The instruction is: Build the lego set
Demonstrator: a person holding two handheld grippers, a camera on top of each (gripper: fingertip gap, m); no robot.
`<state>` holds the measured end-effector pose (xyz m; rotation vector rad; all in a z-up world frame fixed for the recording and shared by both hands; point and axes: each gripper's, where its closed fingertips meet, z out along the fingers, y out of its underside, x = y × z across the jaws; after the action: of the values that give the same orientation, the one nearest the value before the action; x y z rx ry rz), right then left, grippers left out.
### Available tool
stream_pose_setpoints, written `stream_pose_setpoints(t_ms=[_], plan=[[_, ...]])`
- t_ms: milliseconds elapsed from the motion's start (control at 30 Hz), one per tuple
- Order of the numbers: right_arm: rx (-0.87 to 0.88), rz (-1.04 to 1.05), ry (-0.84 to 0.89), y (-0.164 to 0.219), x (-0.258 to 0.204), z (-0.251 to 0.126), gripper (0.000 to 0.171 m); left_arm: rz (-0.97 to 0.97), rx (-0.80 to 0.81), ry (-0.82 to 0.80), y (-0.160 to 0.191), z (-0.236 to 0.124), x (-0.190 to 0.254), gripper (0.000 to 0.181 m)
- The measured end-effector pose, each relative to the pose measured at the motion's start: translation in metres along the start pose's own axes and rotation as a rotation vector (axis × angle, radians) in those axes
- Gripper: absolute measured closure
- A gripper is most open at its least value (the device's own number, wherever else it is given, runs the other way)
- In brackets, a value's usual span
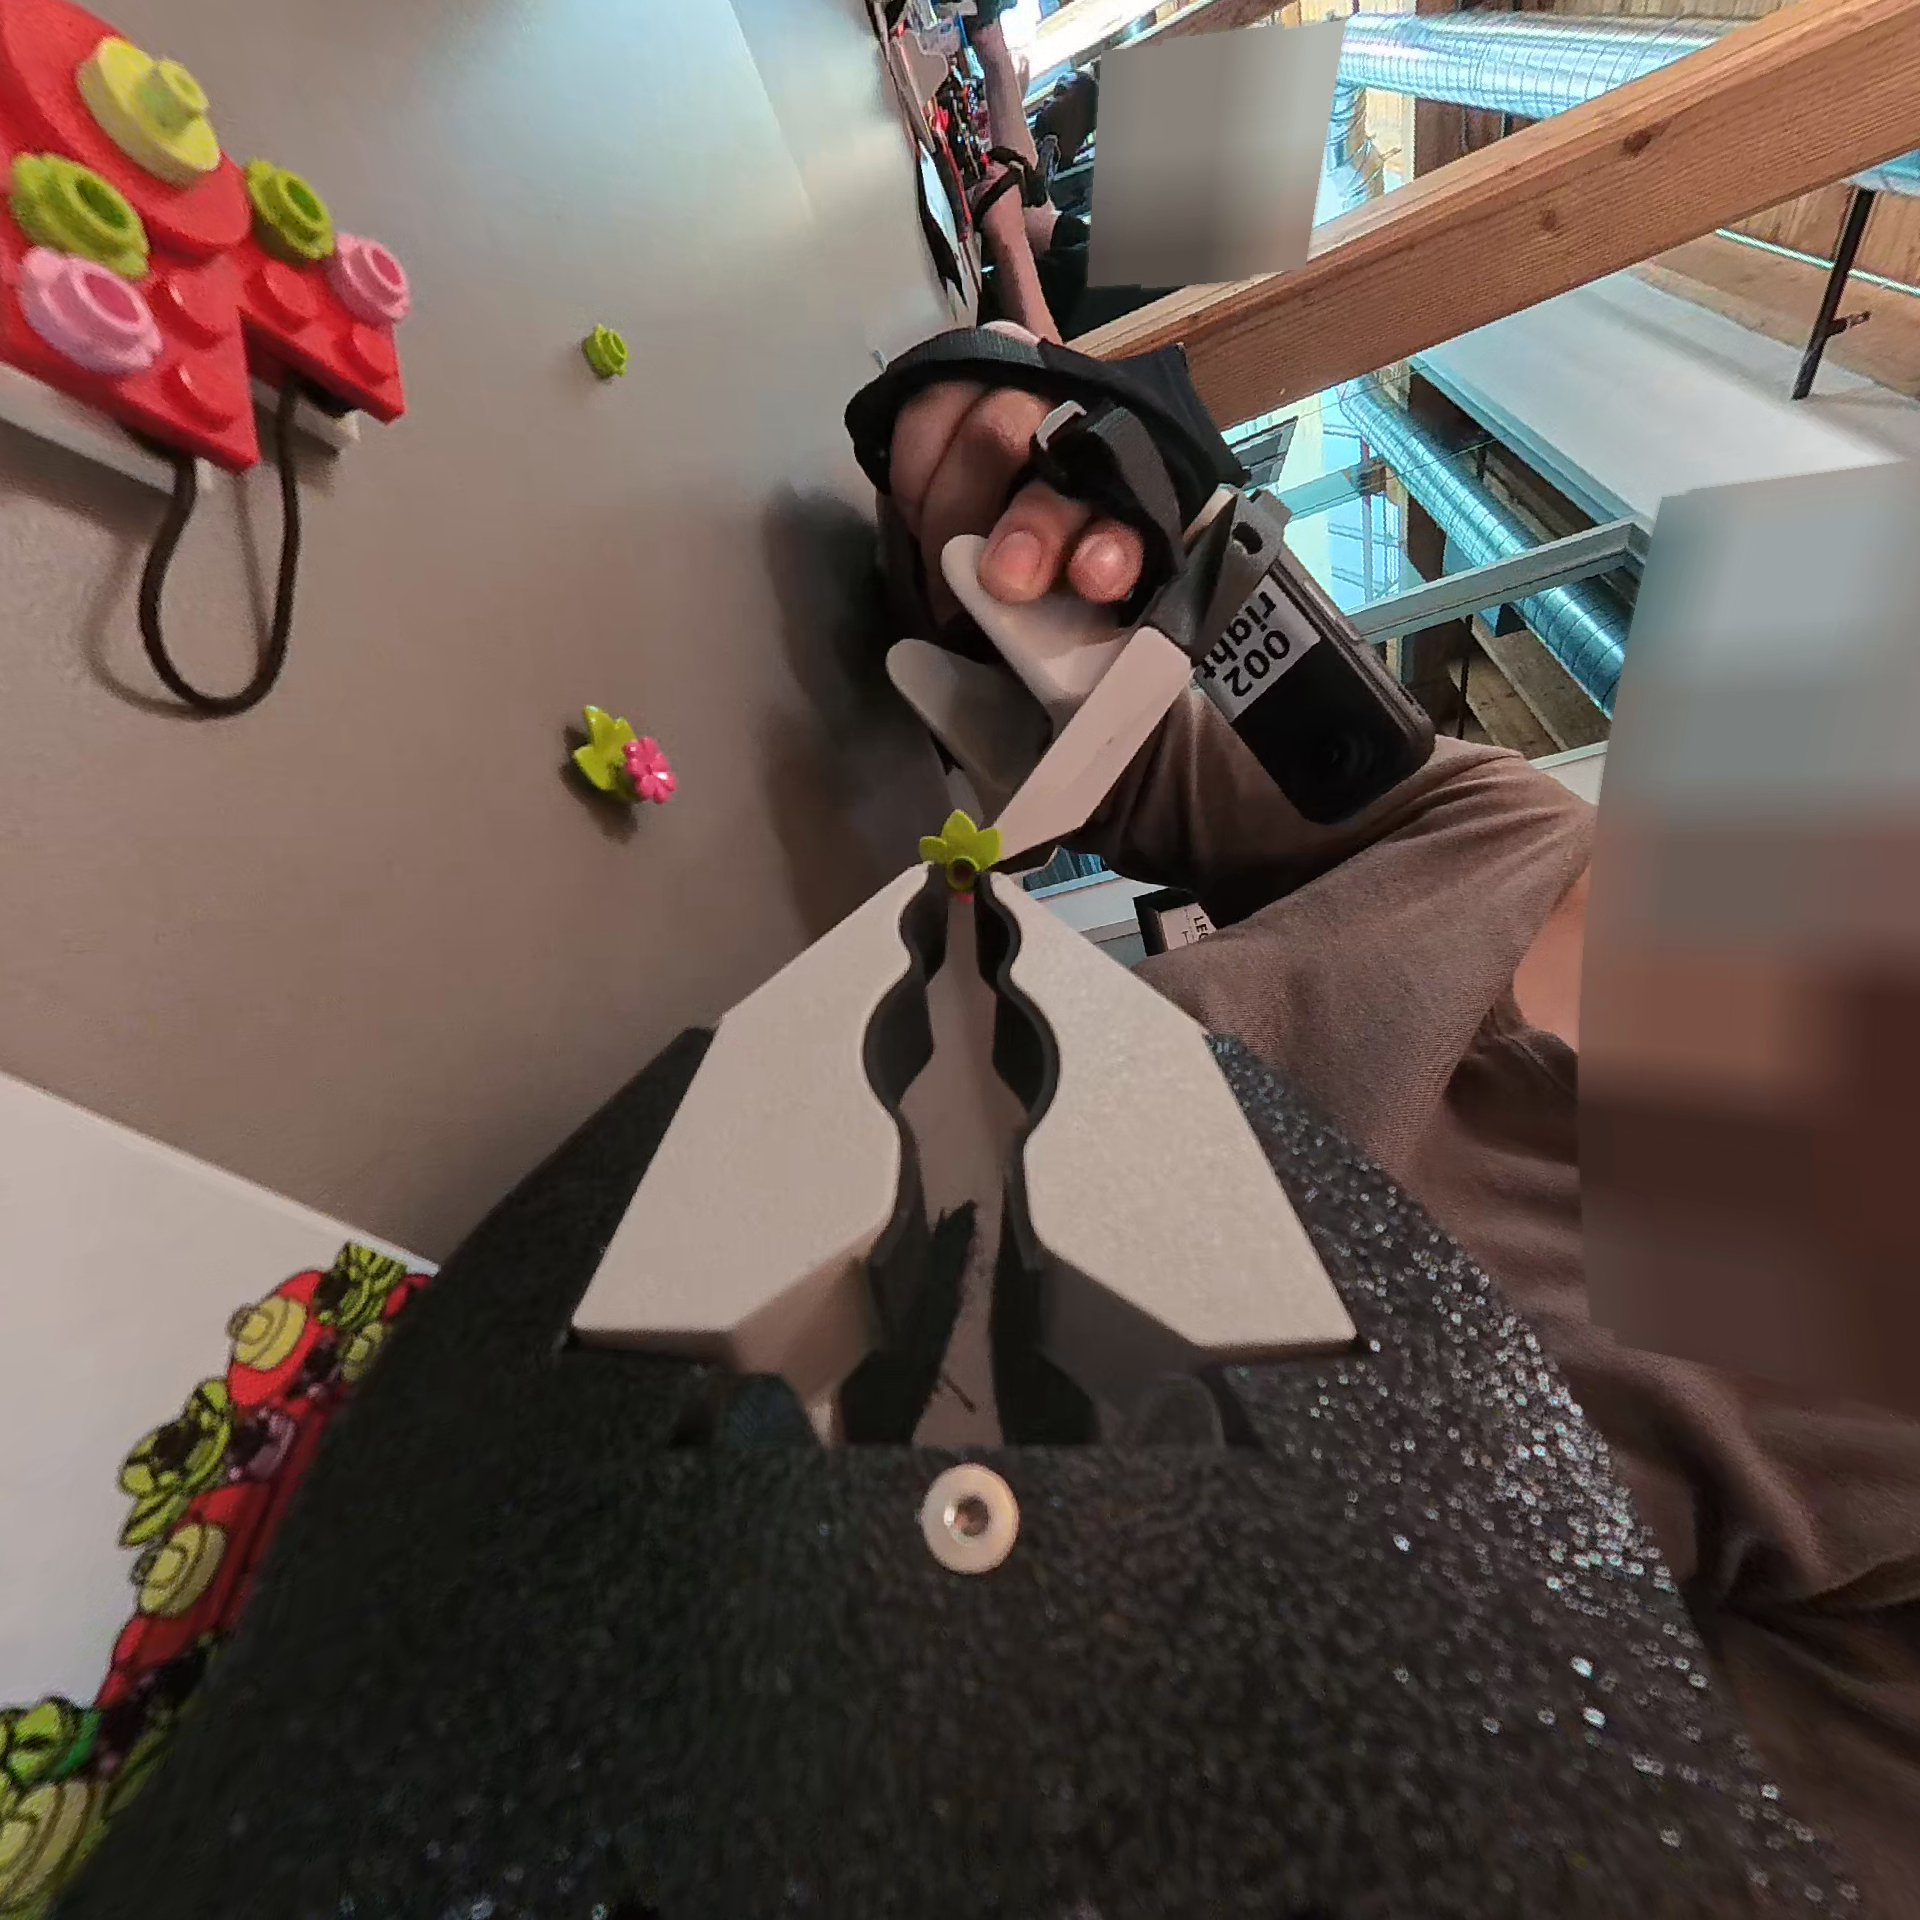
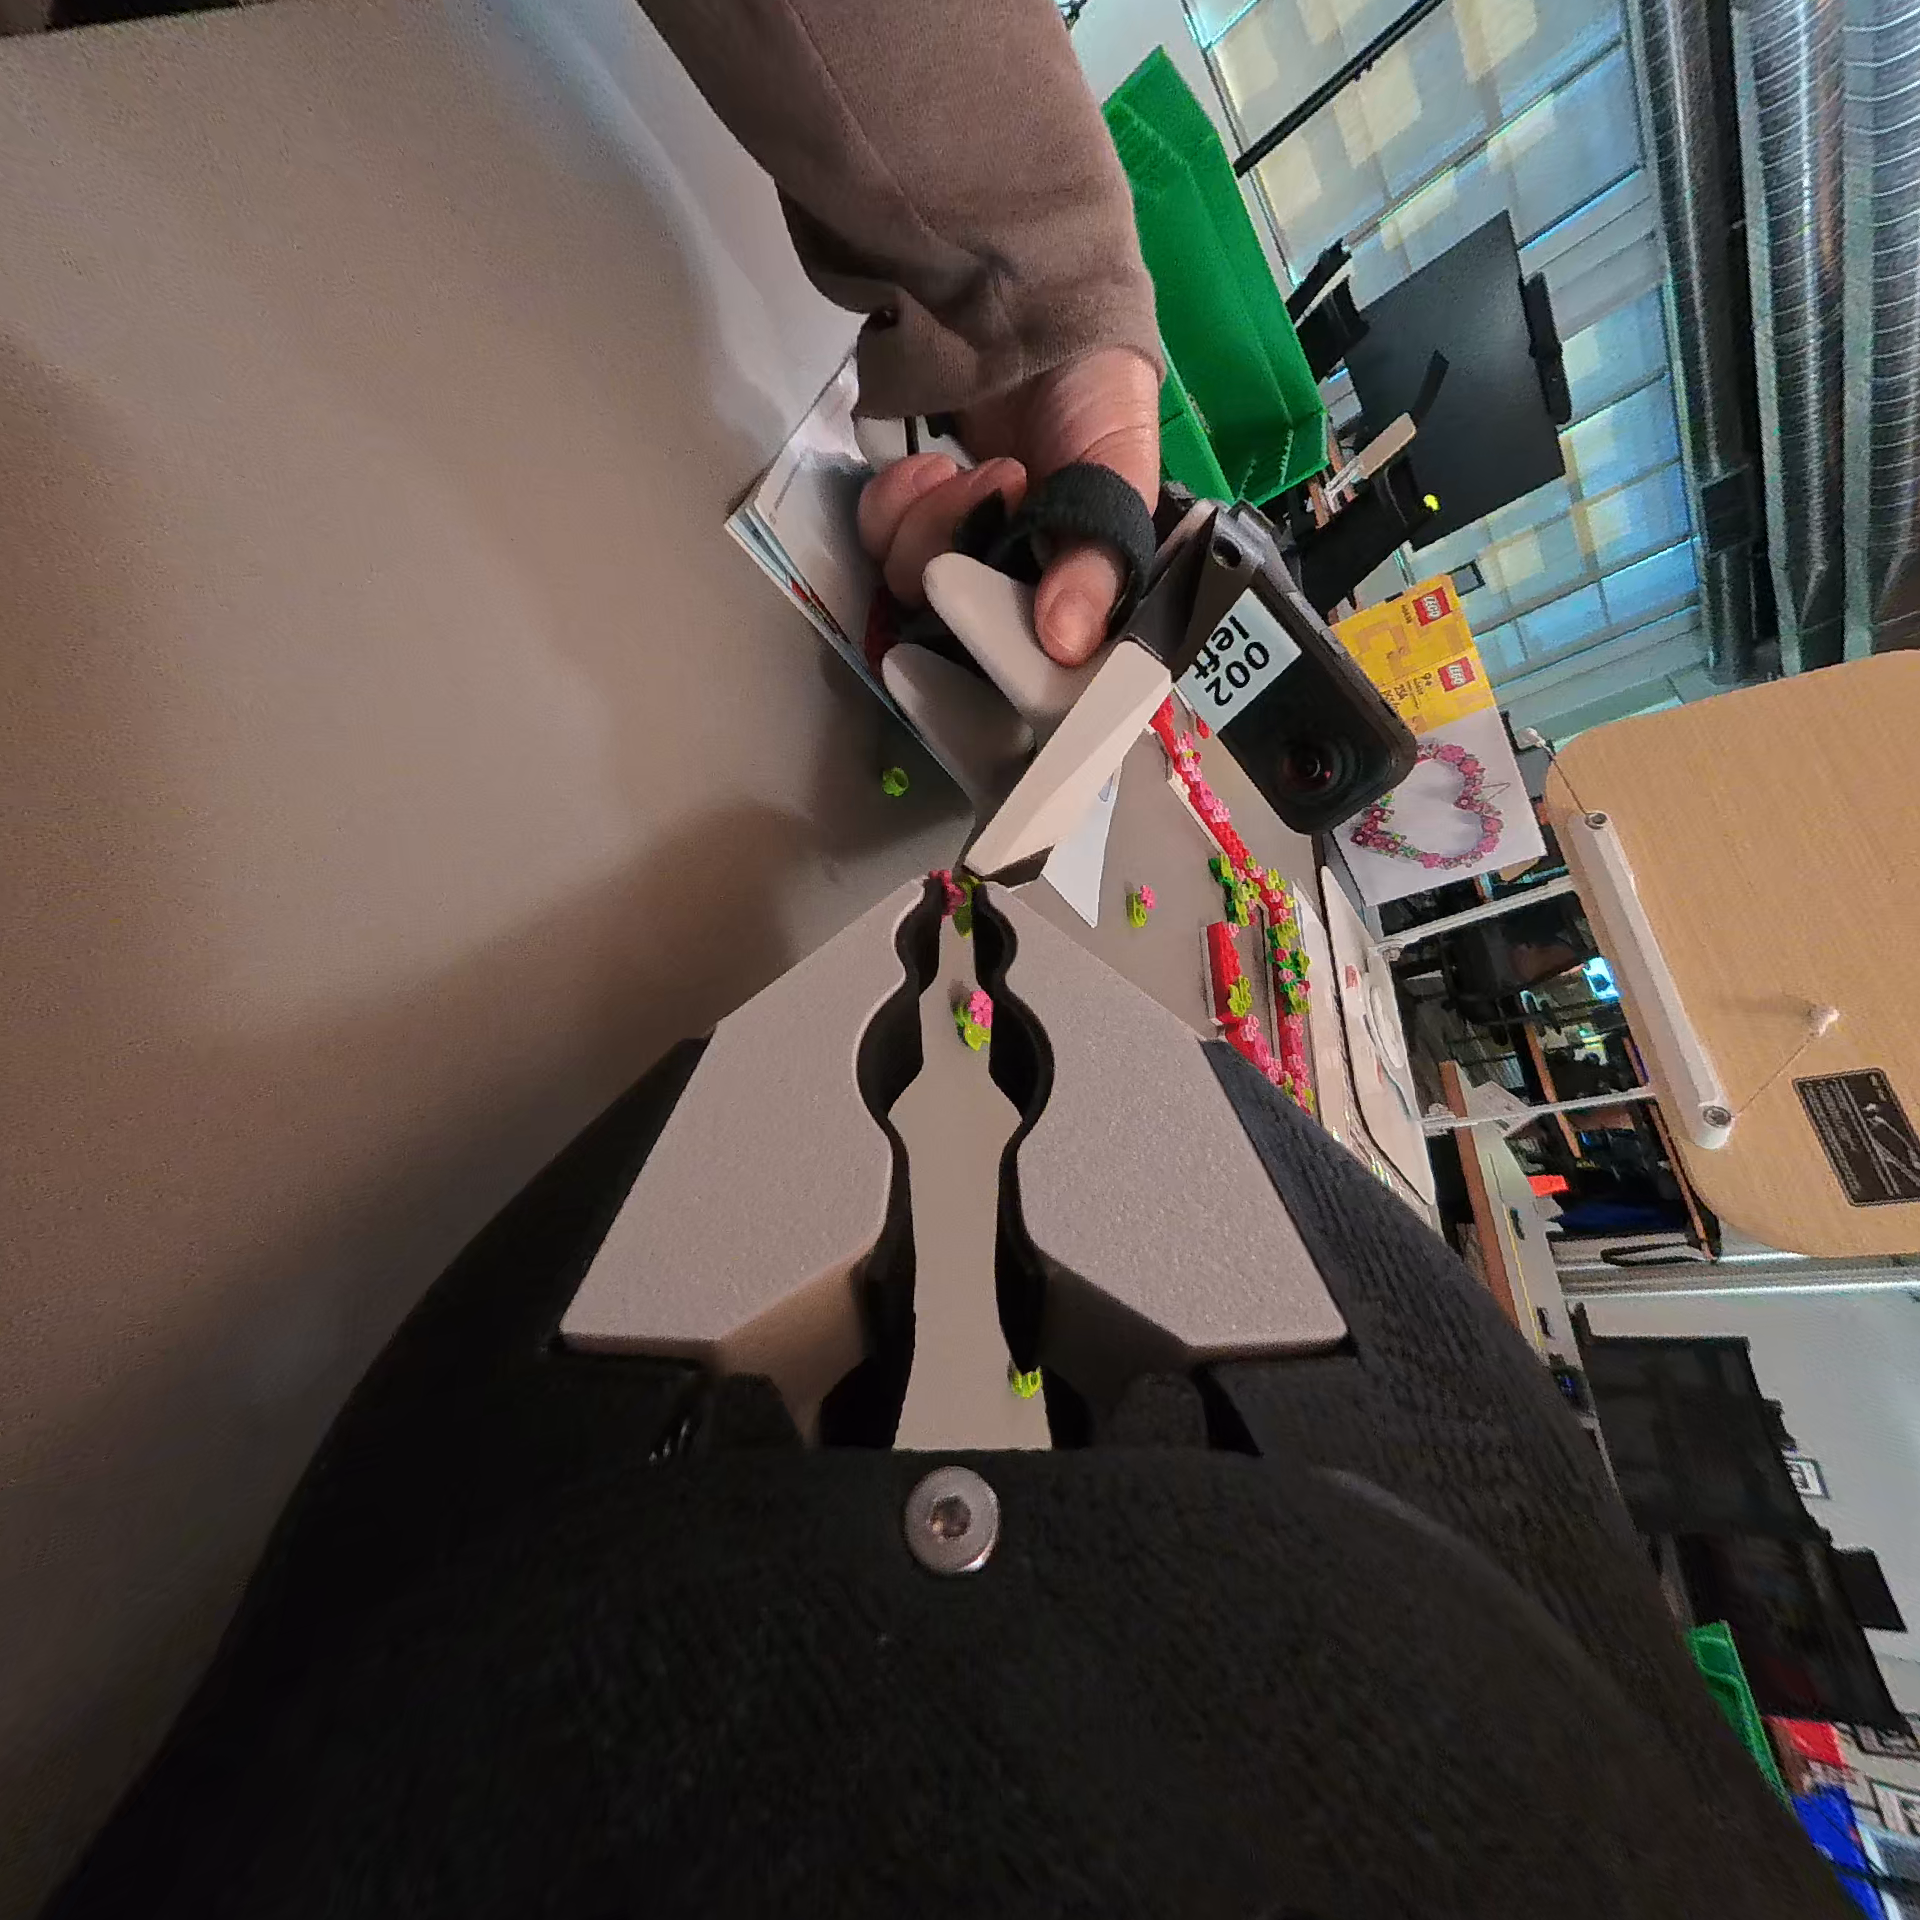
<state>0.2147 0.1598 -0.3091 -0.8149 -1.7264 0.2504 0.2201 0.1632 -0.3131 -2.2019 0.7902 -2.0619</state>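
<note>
Lime leaf piece point(image 1: 960, 844) with a pink flower was pinched between your two grippers, held in the air above the grey table point(image 1: 499, 644).

Your left gripper point(image 1: 960, 883) clenched the pink end, your right gripper point(image 2: 958, 902) gripped the green leaf; looked like a press-fit mid-join. Red studded plates point(image 1: 156, 270) near the table's far edge already carried round lime and pink studs. One finished leaf-flower point(image 1: 623, 756) and a loose lime stud point(image 1: 605, 350) lay mid-table, unplaced. All glossy hard plastic, tiny parts.
</note>
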Motion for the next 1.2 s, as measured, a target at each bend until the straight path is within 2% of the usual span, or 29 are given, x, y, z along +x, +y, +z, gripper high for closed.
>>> stream_pose_setpoints(t_ms=[33,167,367,667,800,967,1033,1067,1133,1200], plan=[[0.001,0.0,0.003,0.0,0.0,0.0,0.164,0.001,-0.001,0.0,0.0,0.0,0.0,0.177],[0.015,0.012,0.035,-0.002,0.006,-0.002,0.16,0.006,-0.021,-0.009,0.003,0.0,-0.001,0.178],[0.018,0.063,0.015,0.001,0.007,-0.002,0.164,0.012,-0.054,-0.031,0.007,0.004,-0.002,0.178],[0.041,0.268,-0.136,0.006,-0.005,-0.001,0.162,0.037,-0.064,-0.075,0.009,0.005,-0.005,0.178],[0.065,0.311,-0.192,0.002,-0.011,0.0,0.163,0.052,-0.122,-0.074,0.016,0.007,-0.004,0.178],[0.051,0.356,-0.235,0.003,-0.014,0.0,0.171,0.098,-0.124,-0.091,0.017,0.009,-0.003,0.178],[0.007,0.381,-0.207,0.01,-0.009,0.001,0.171,0.151,-0.04,-0.165,0.006,0.006,-0.006,0.177],[-0.031,0.38,-0.178,0.017,-0.005,0.003,0.171,0.213,0.011,-0.231,-0.002,0.002,-0.008,0.171],[-0.096,0.376,-0.138,0.026,-0.001,0.004,0.171,0.43,0.091,-0.392,-0.015,-0.003,-0.006,0.16],[-0.134,0.383,-0.127,0.03,0.001,0.005,0.171,0.653,0.086,-0.571,-0.018,-0.005,-0.003,0.156]])
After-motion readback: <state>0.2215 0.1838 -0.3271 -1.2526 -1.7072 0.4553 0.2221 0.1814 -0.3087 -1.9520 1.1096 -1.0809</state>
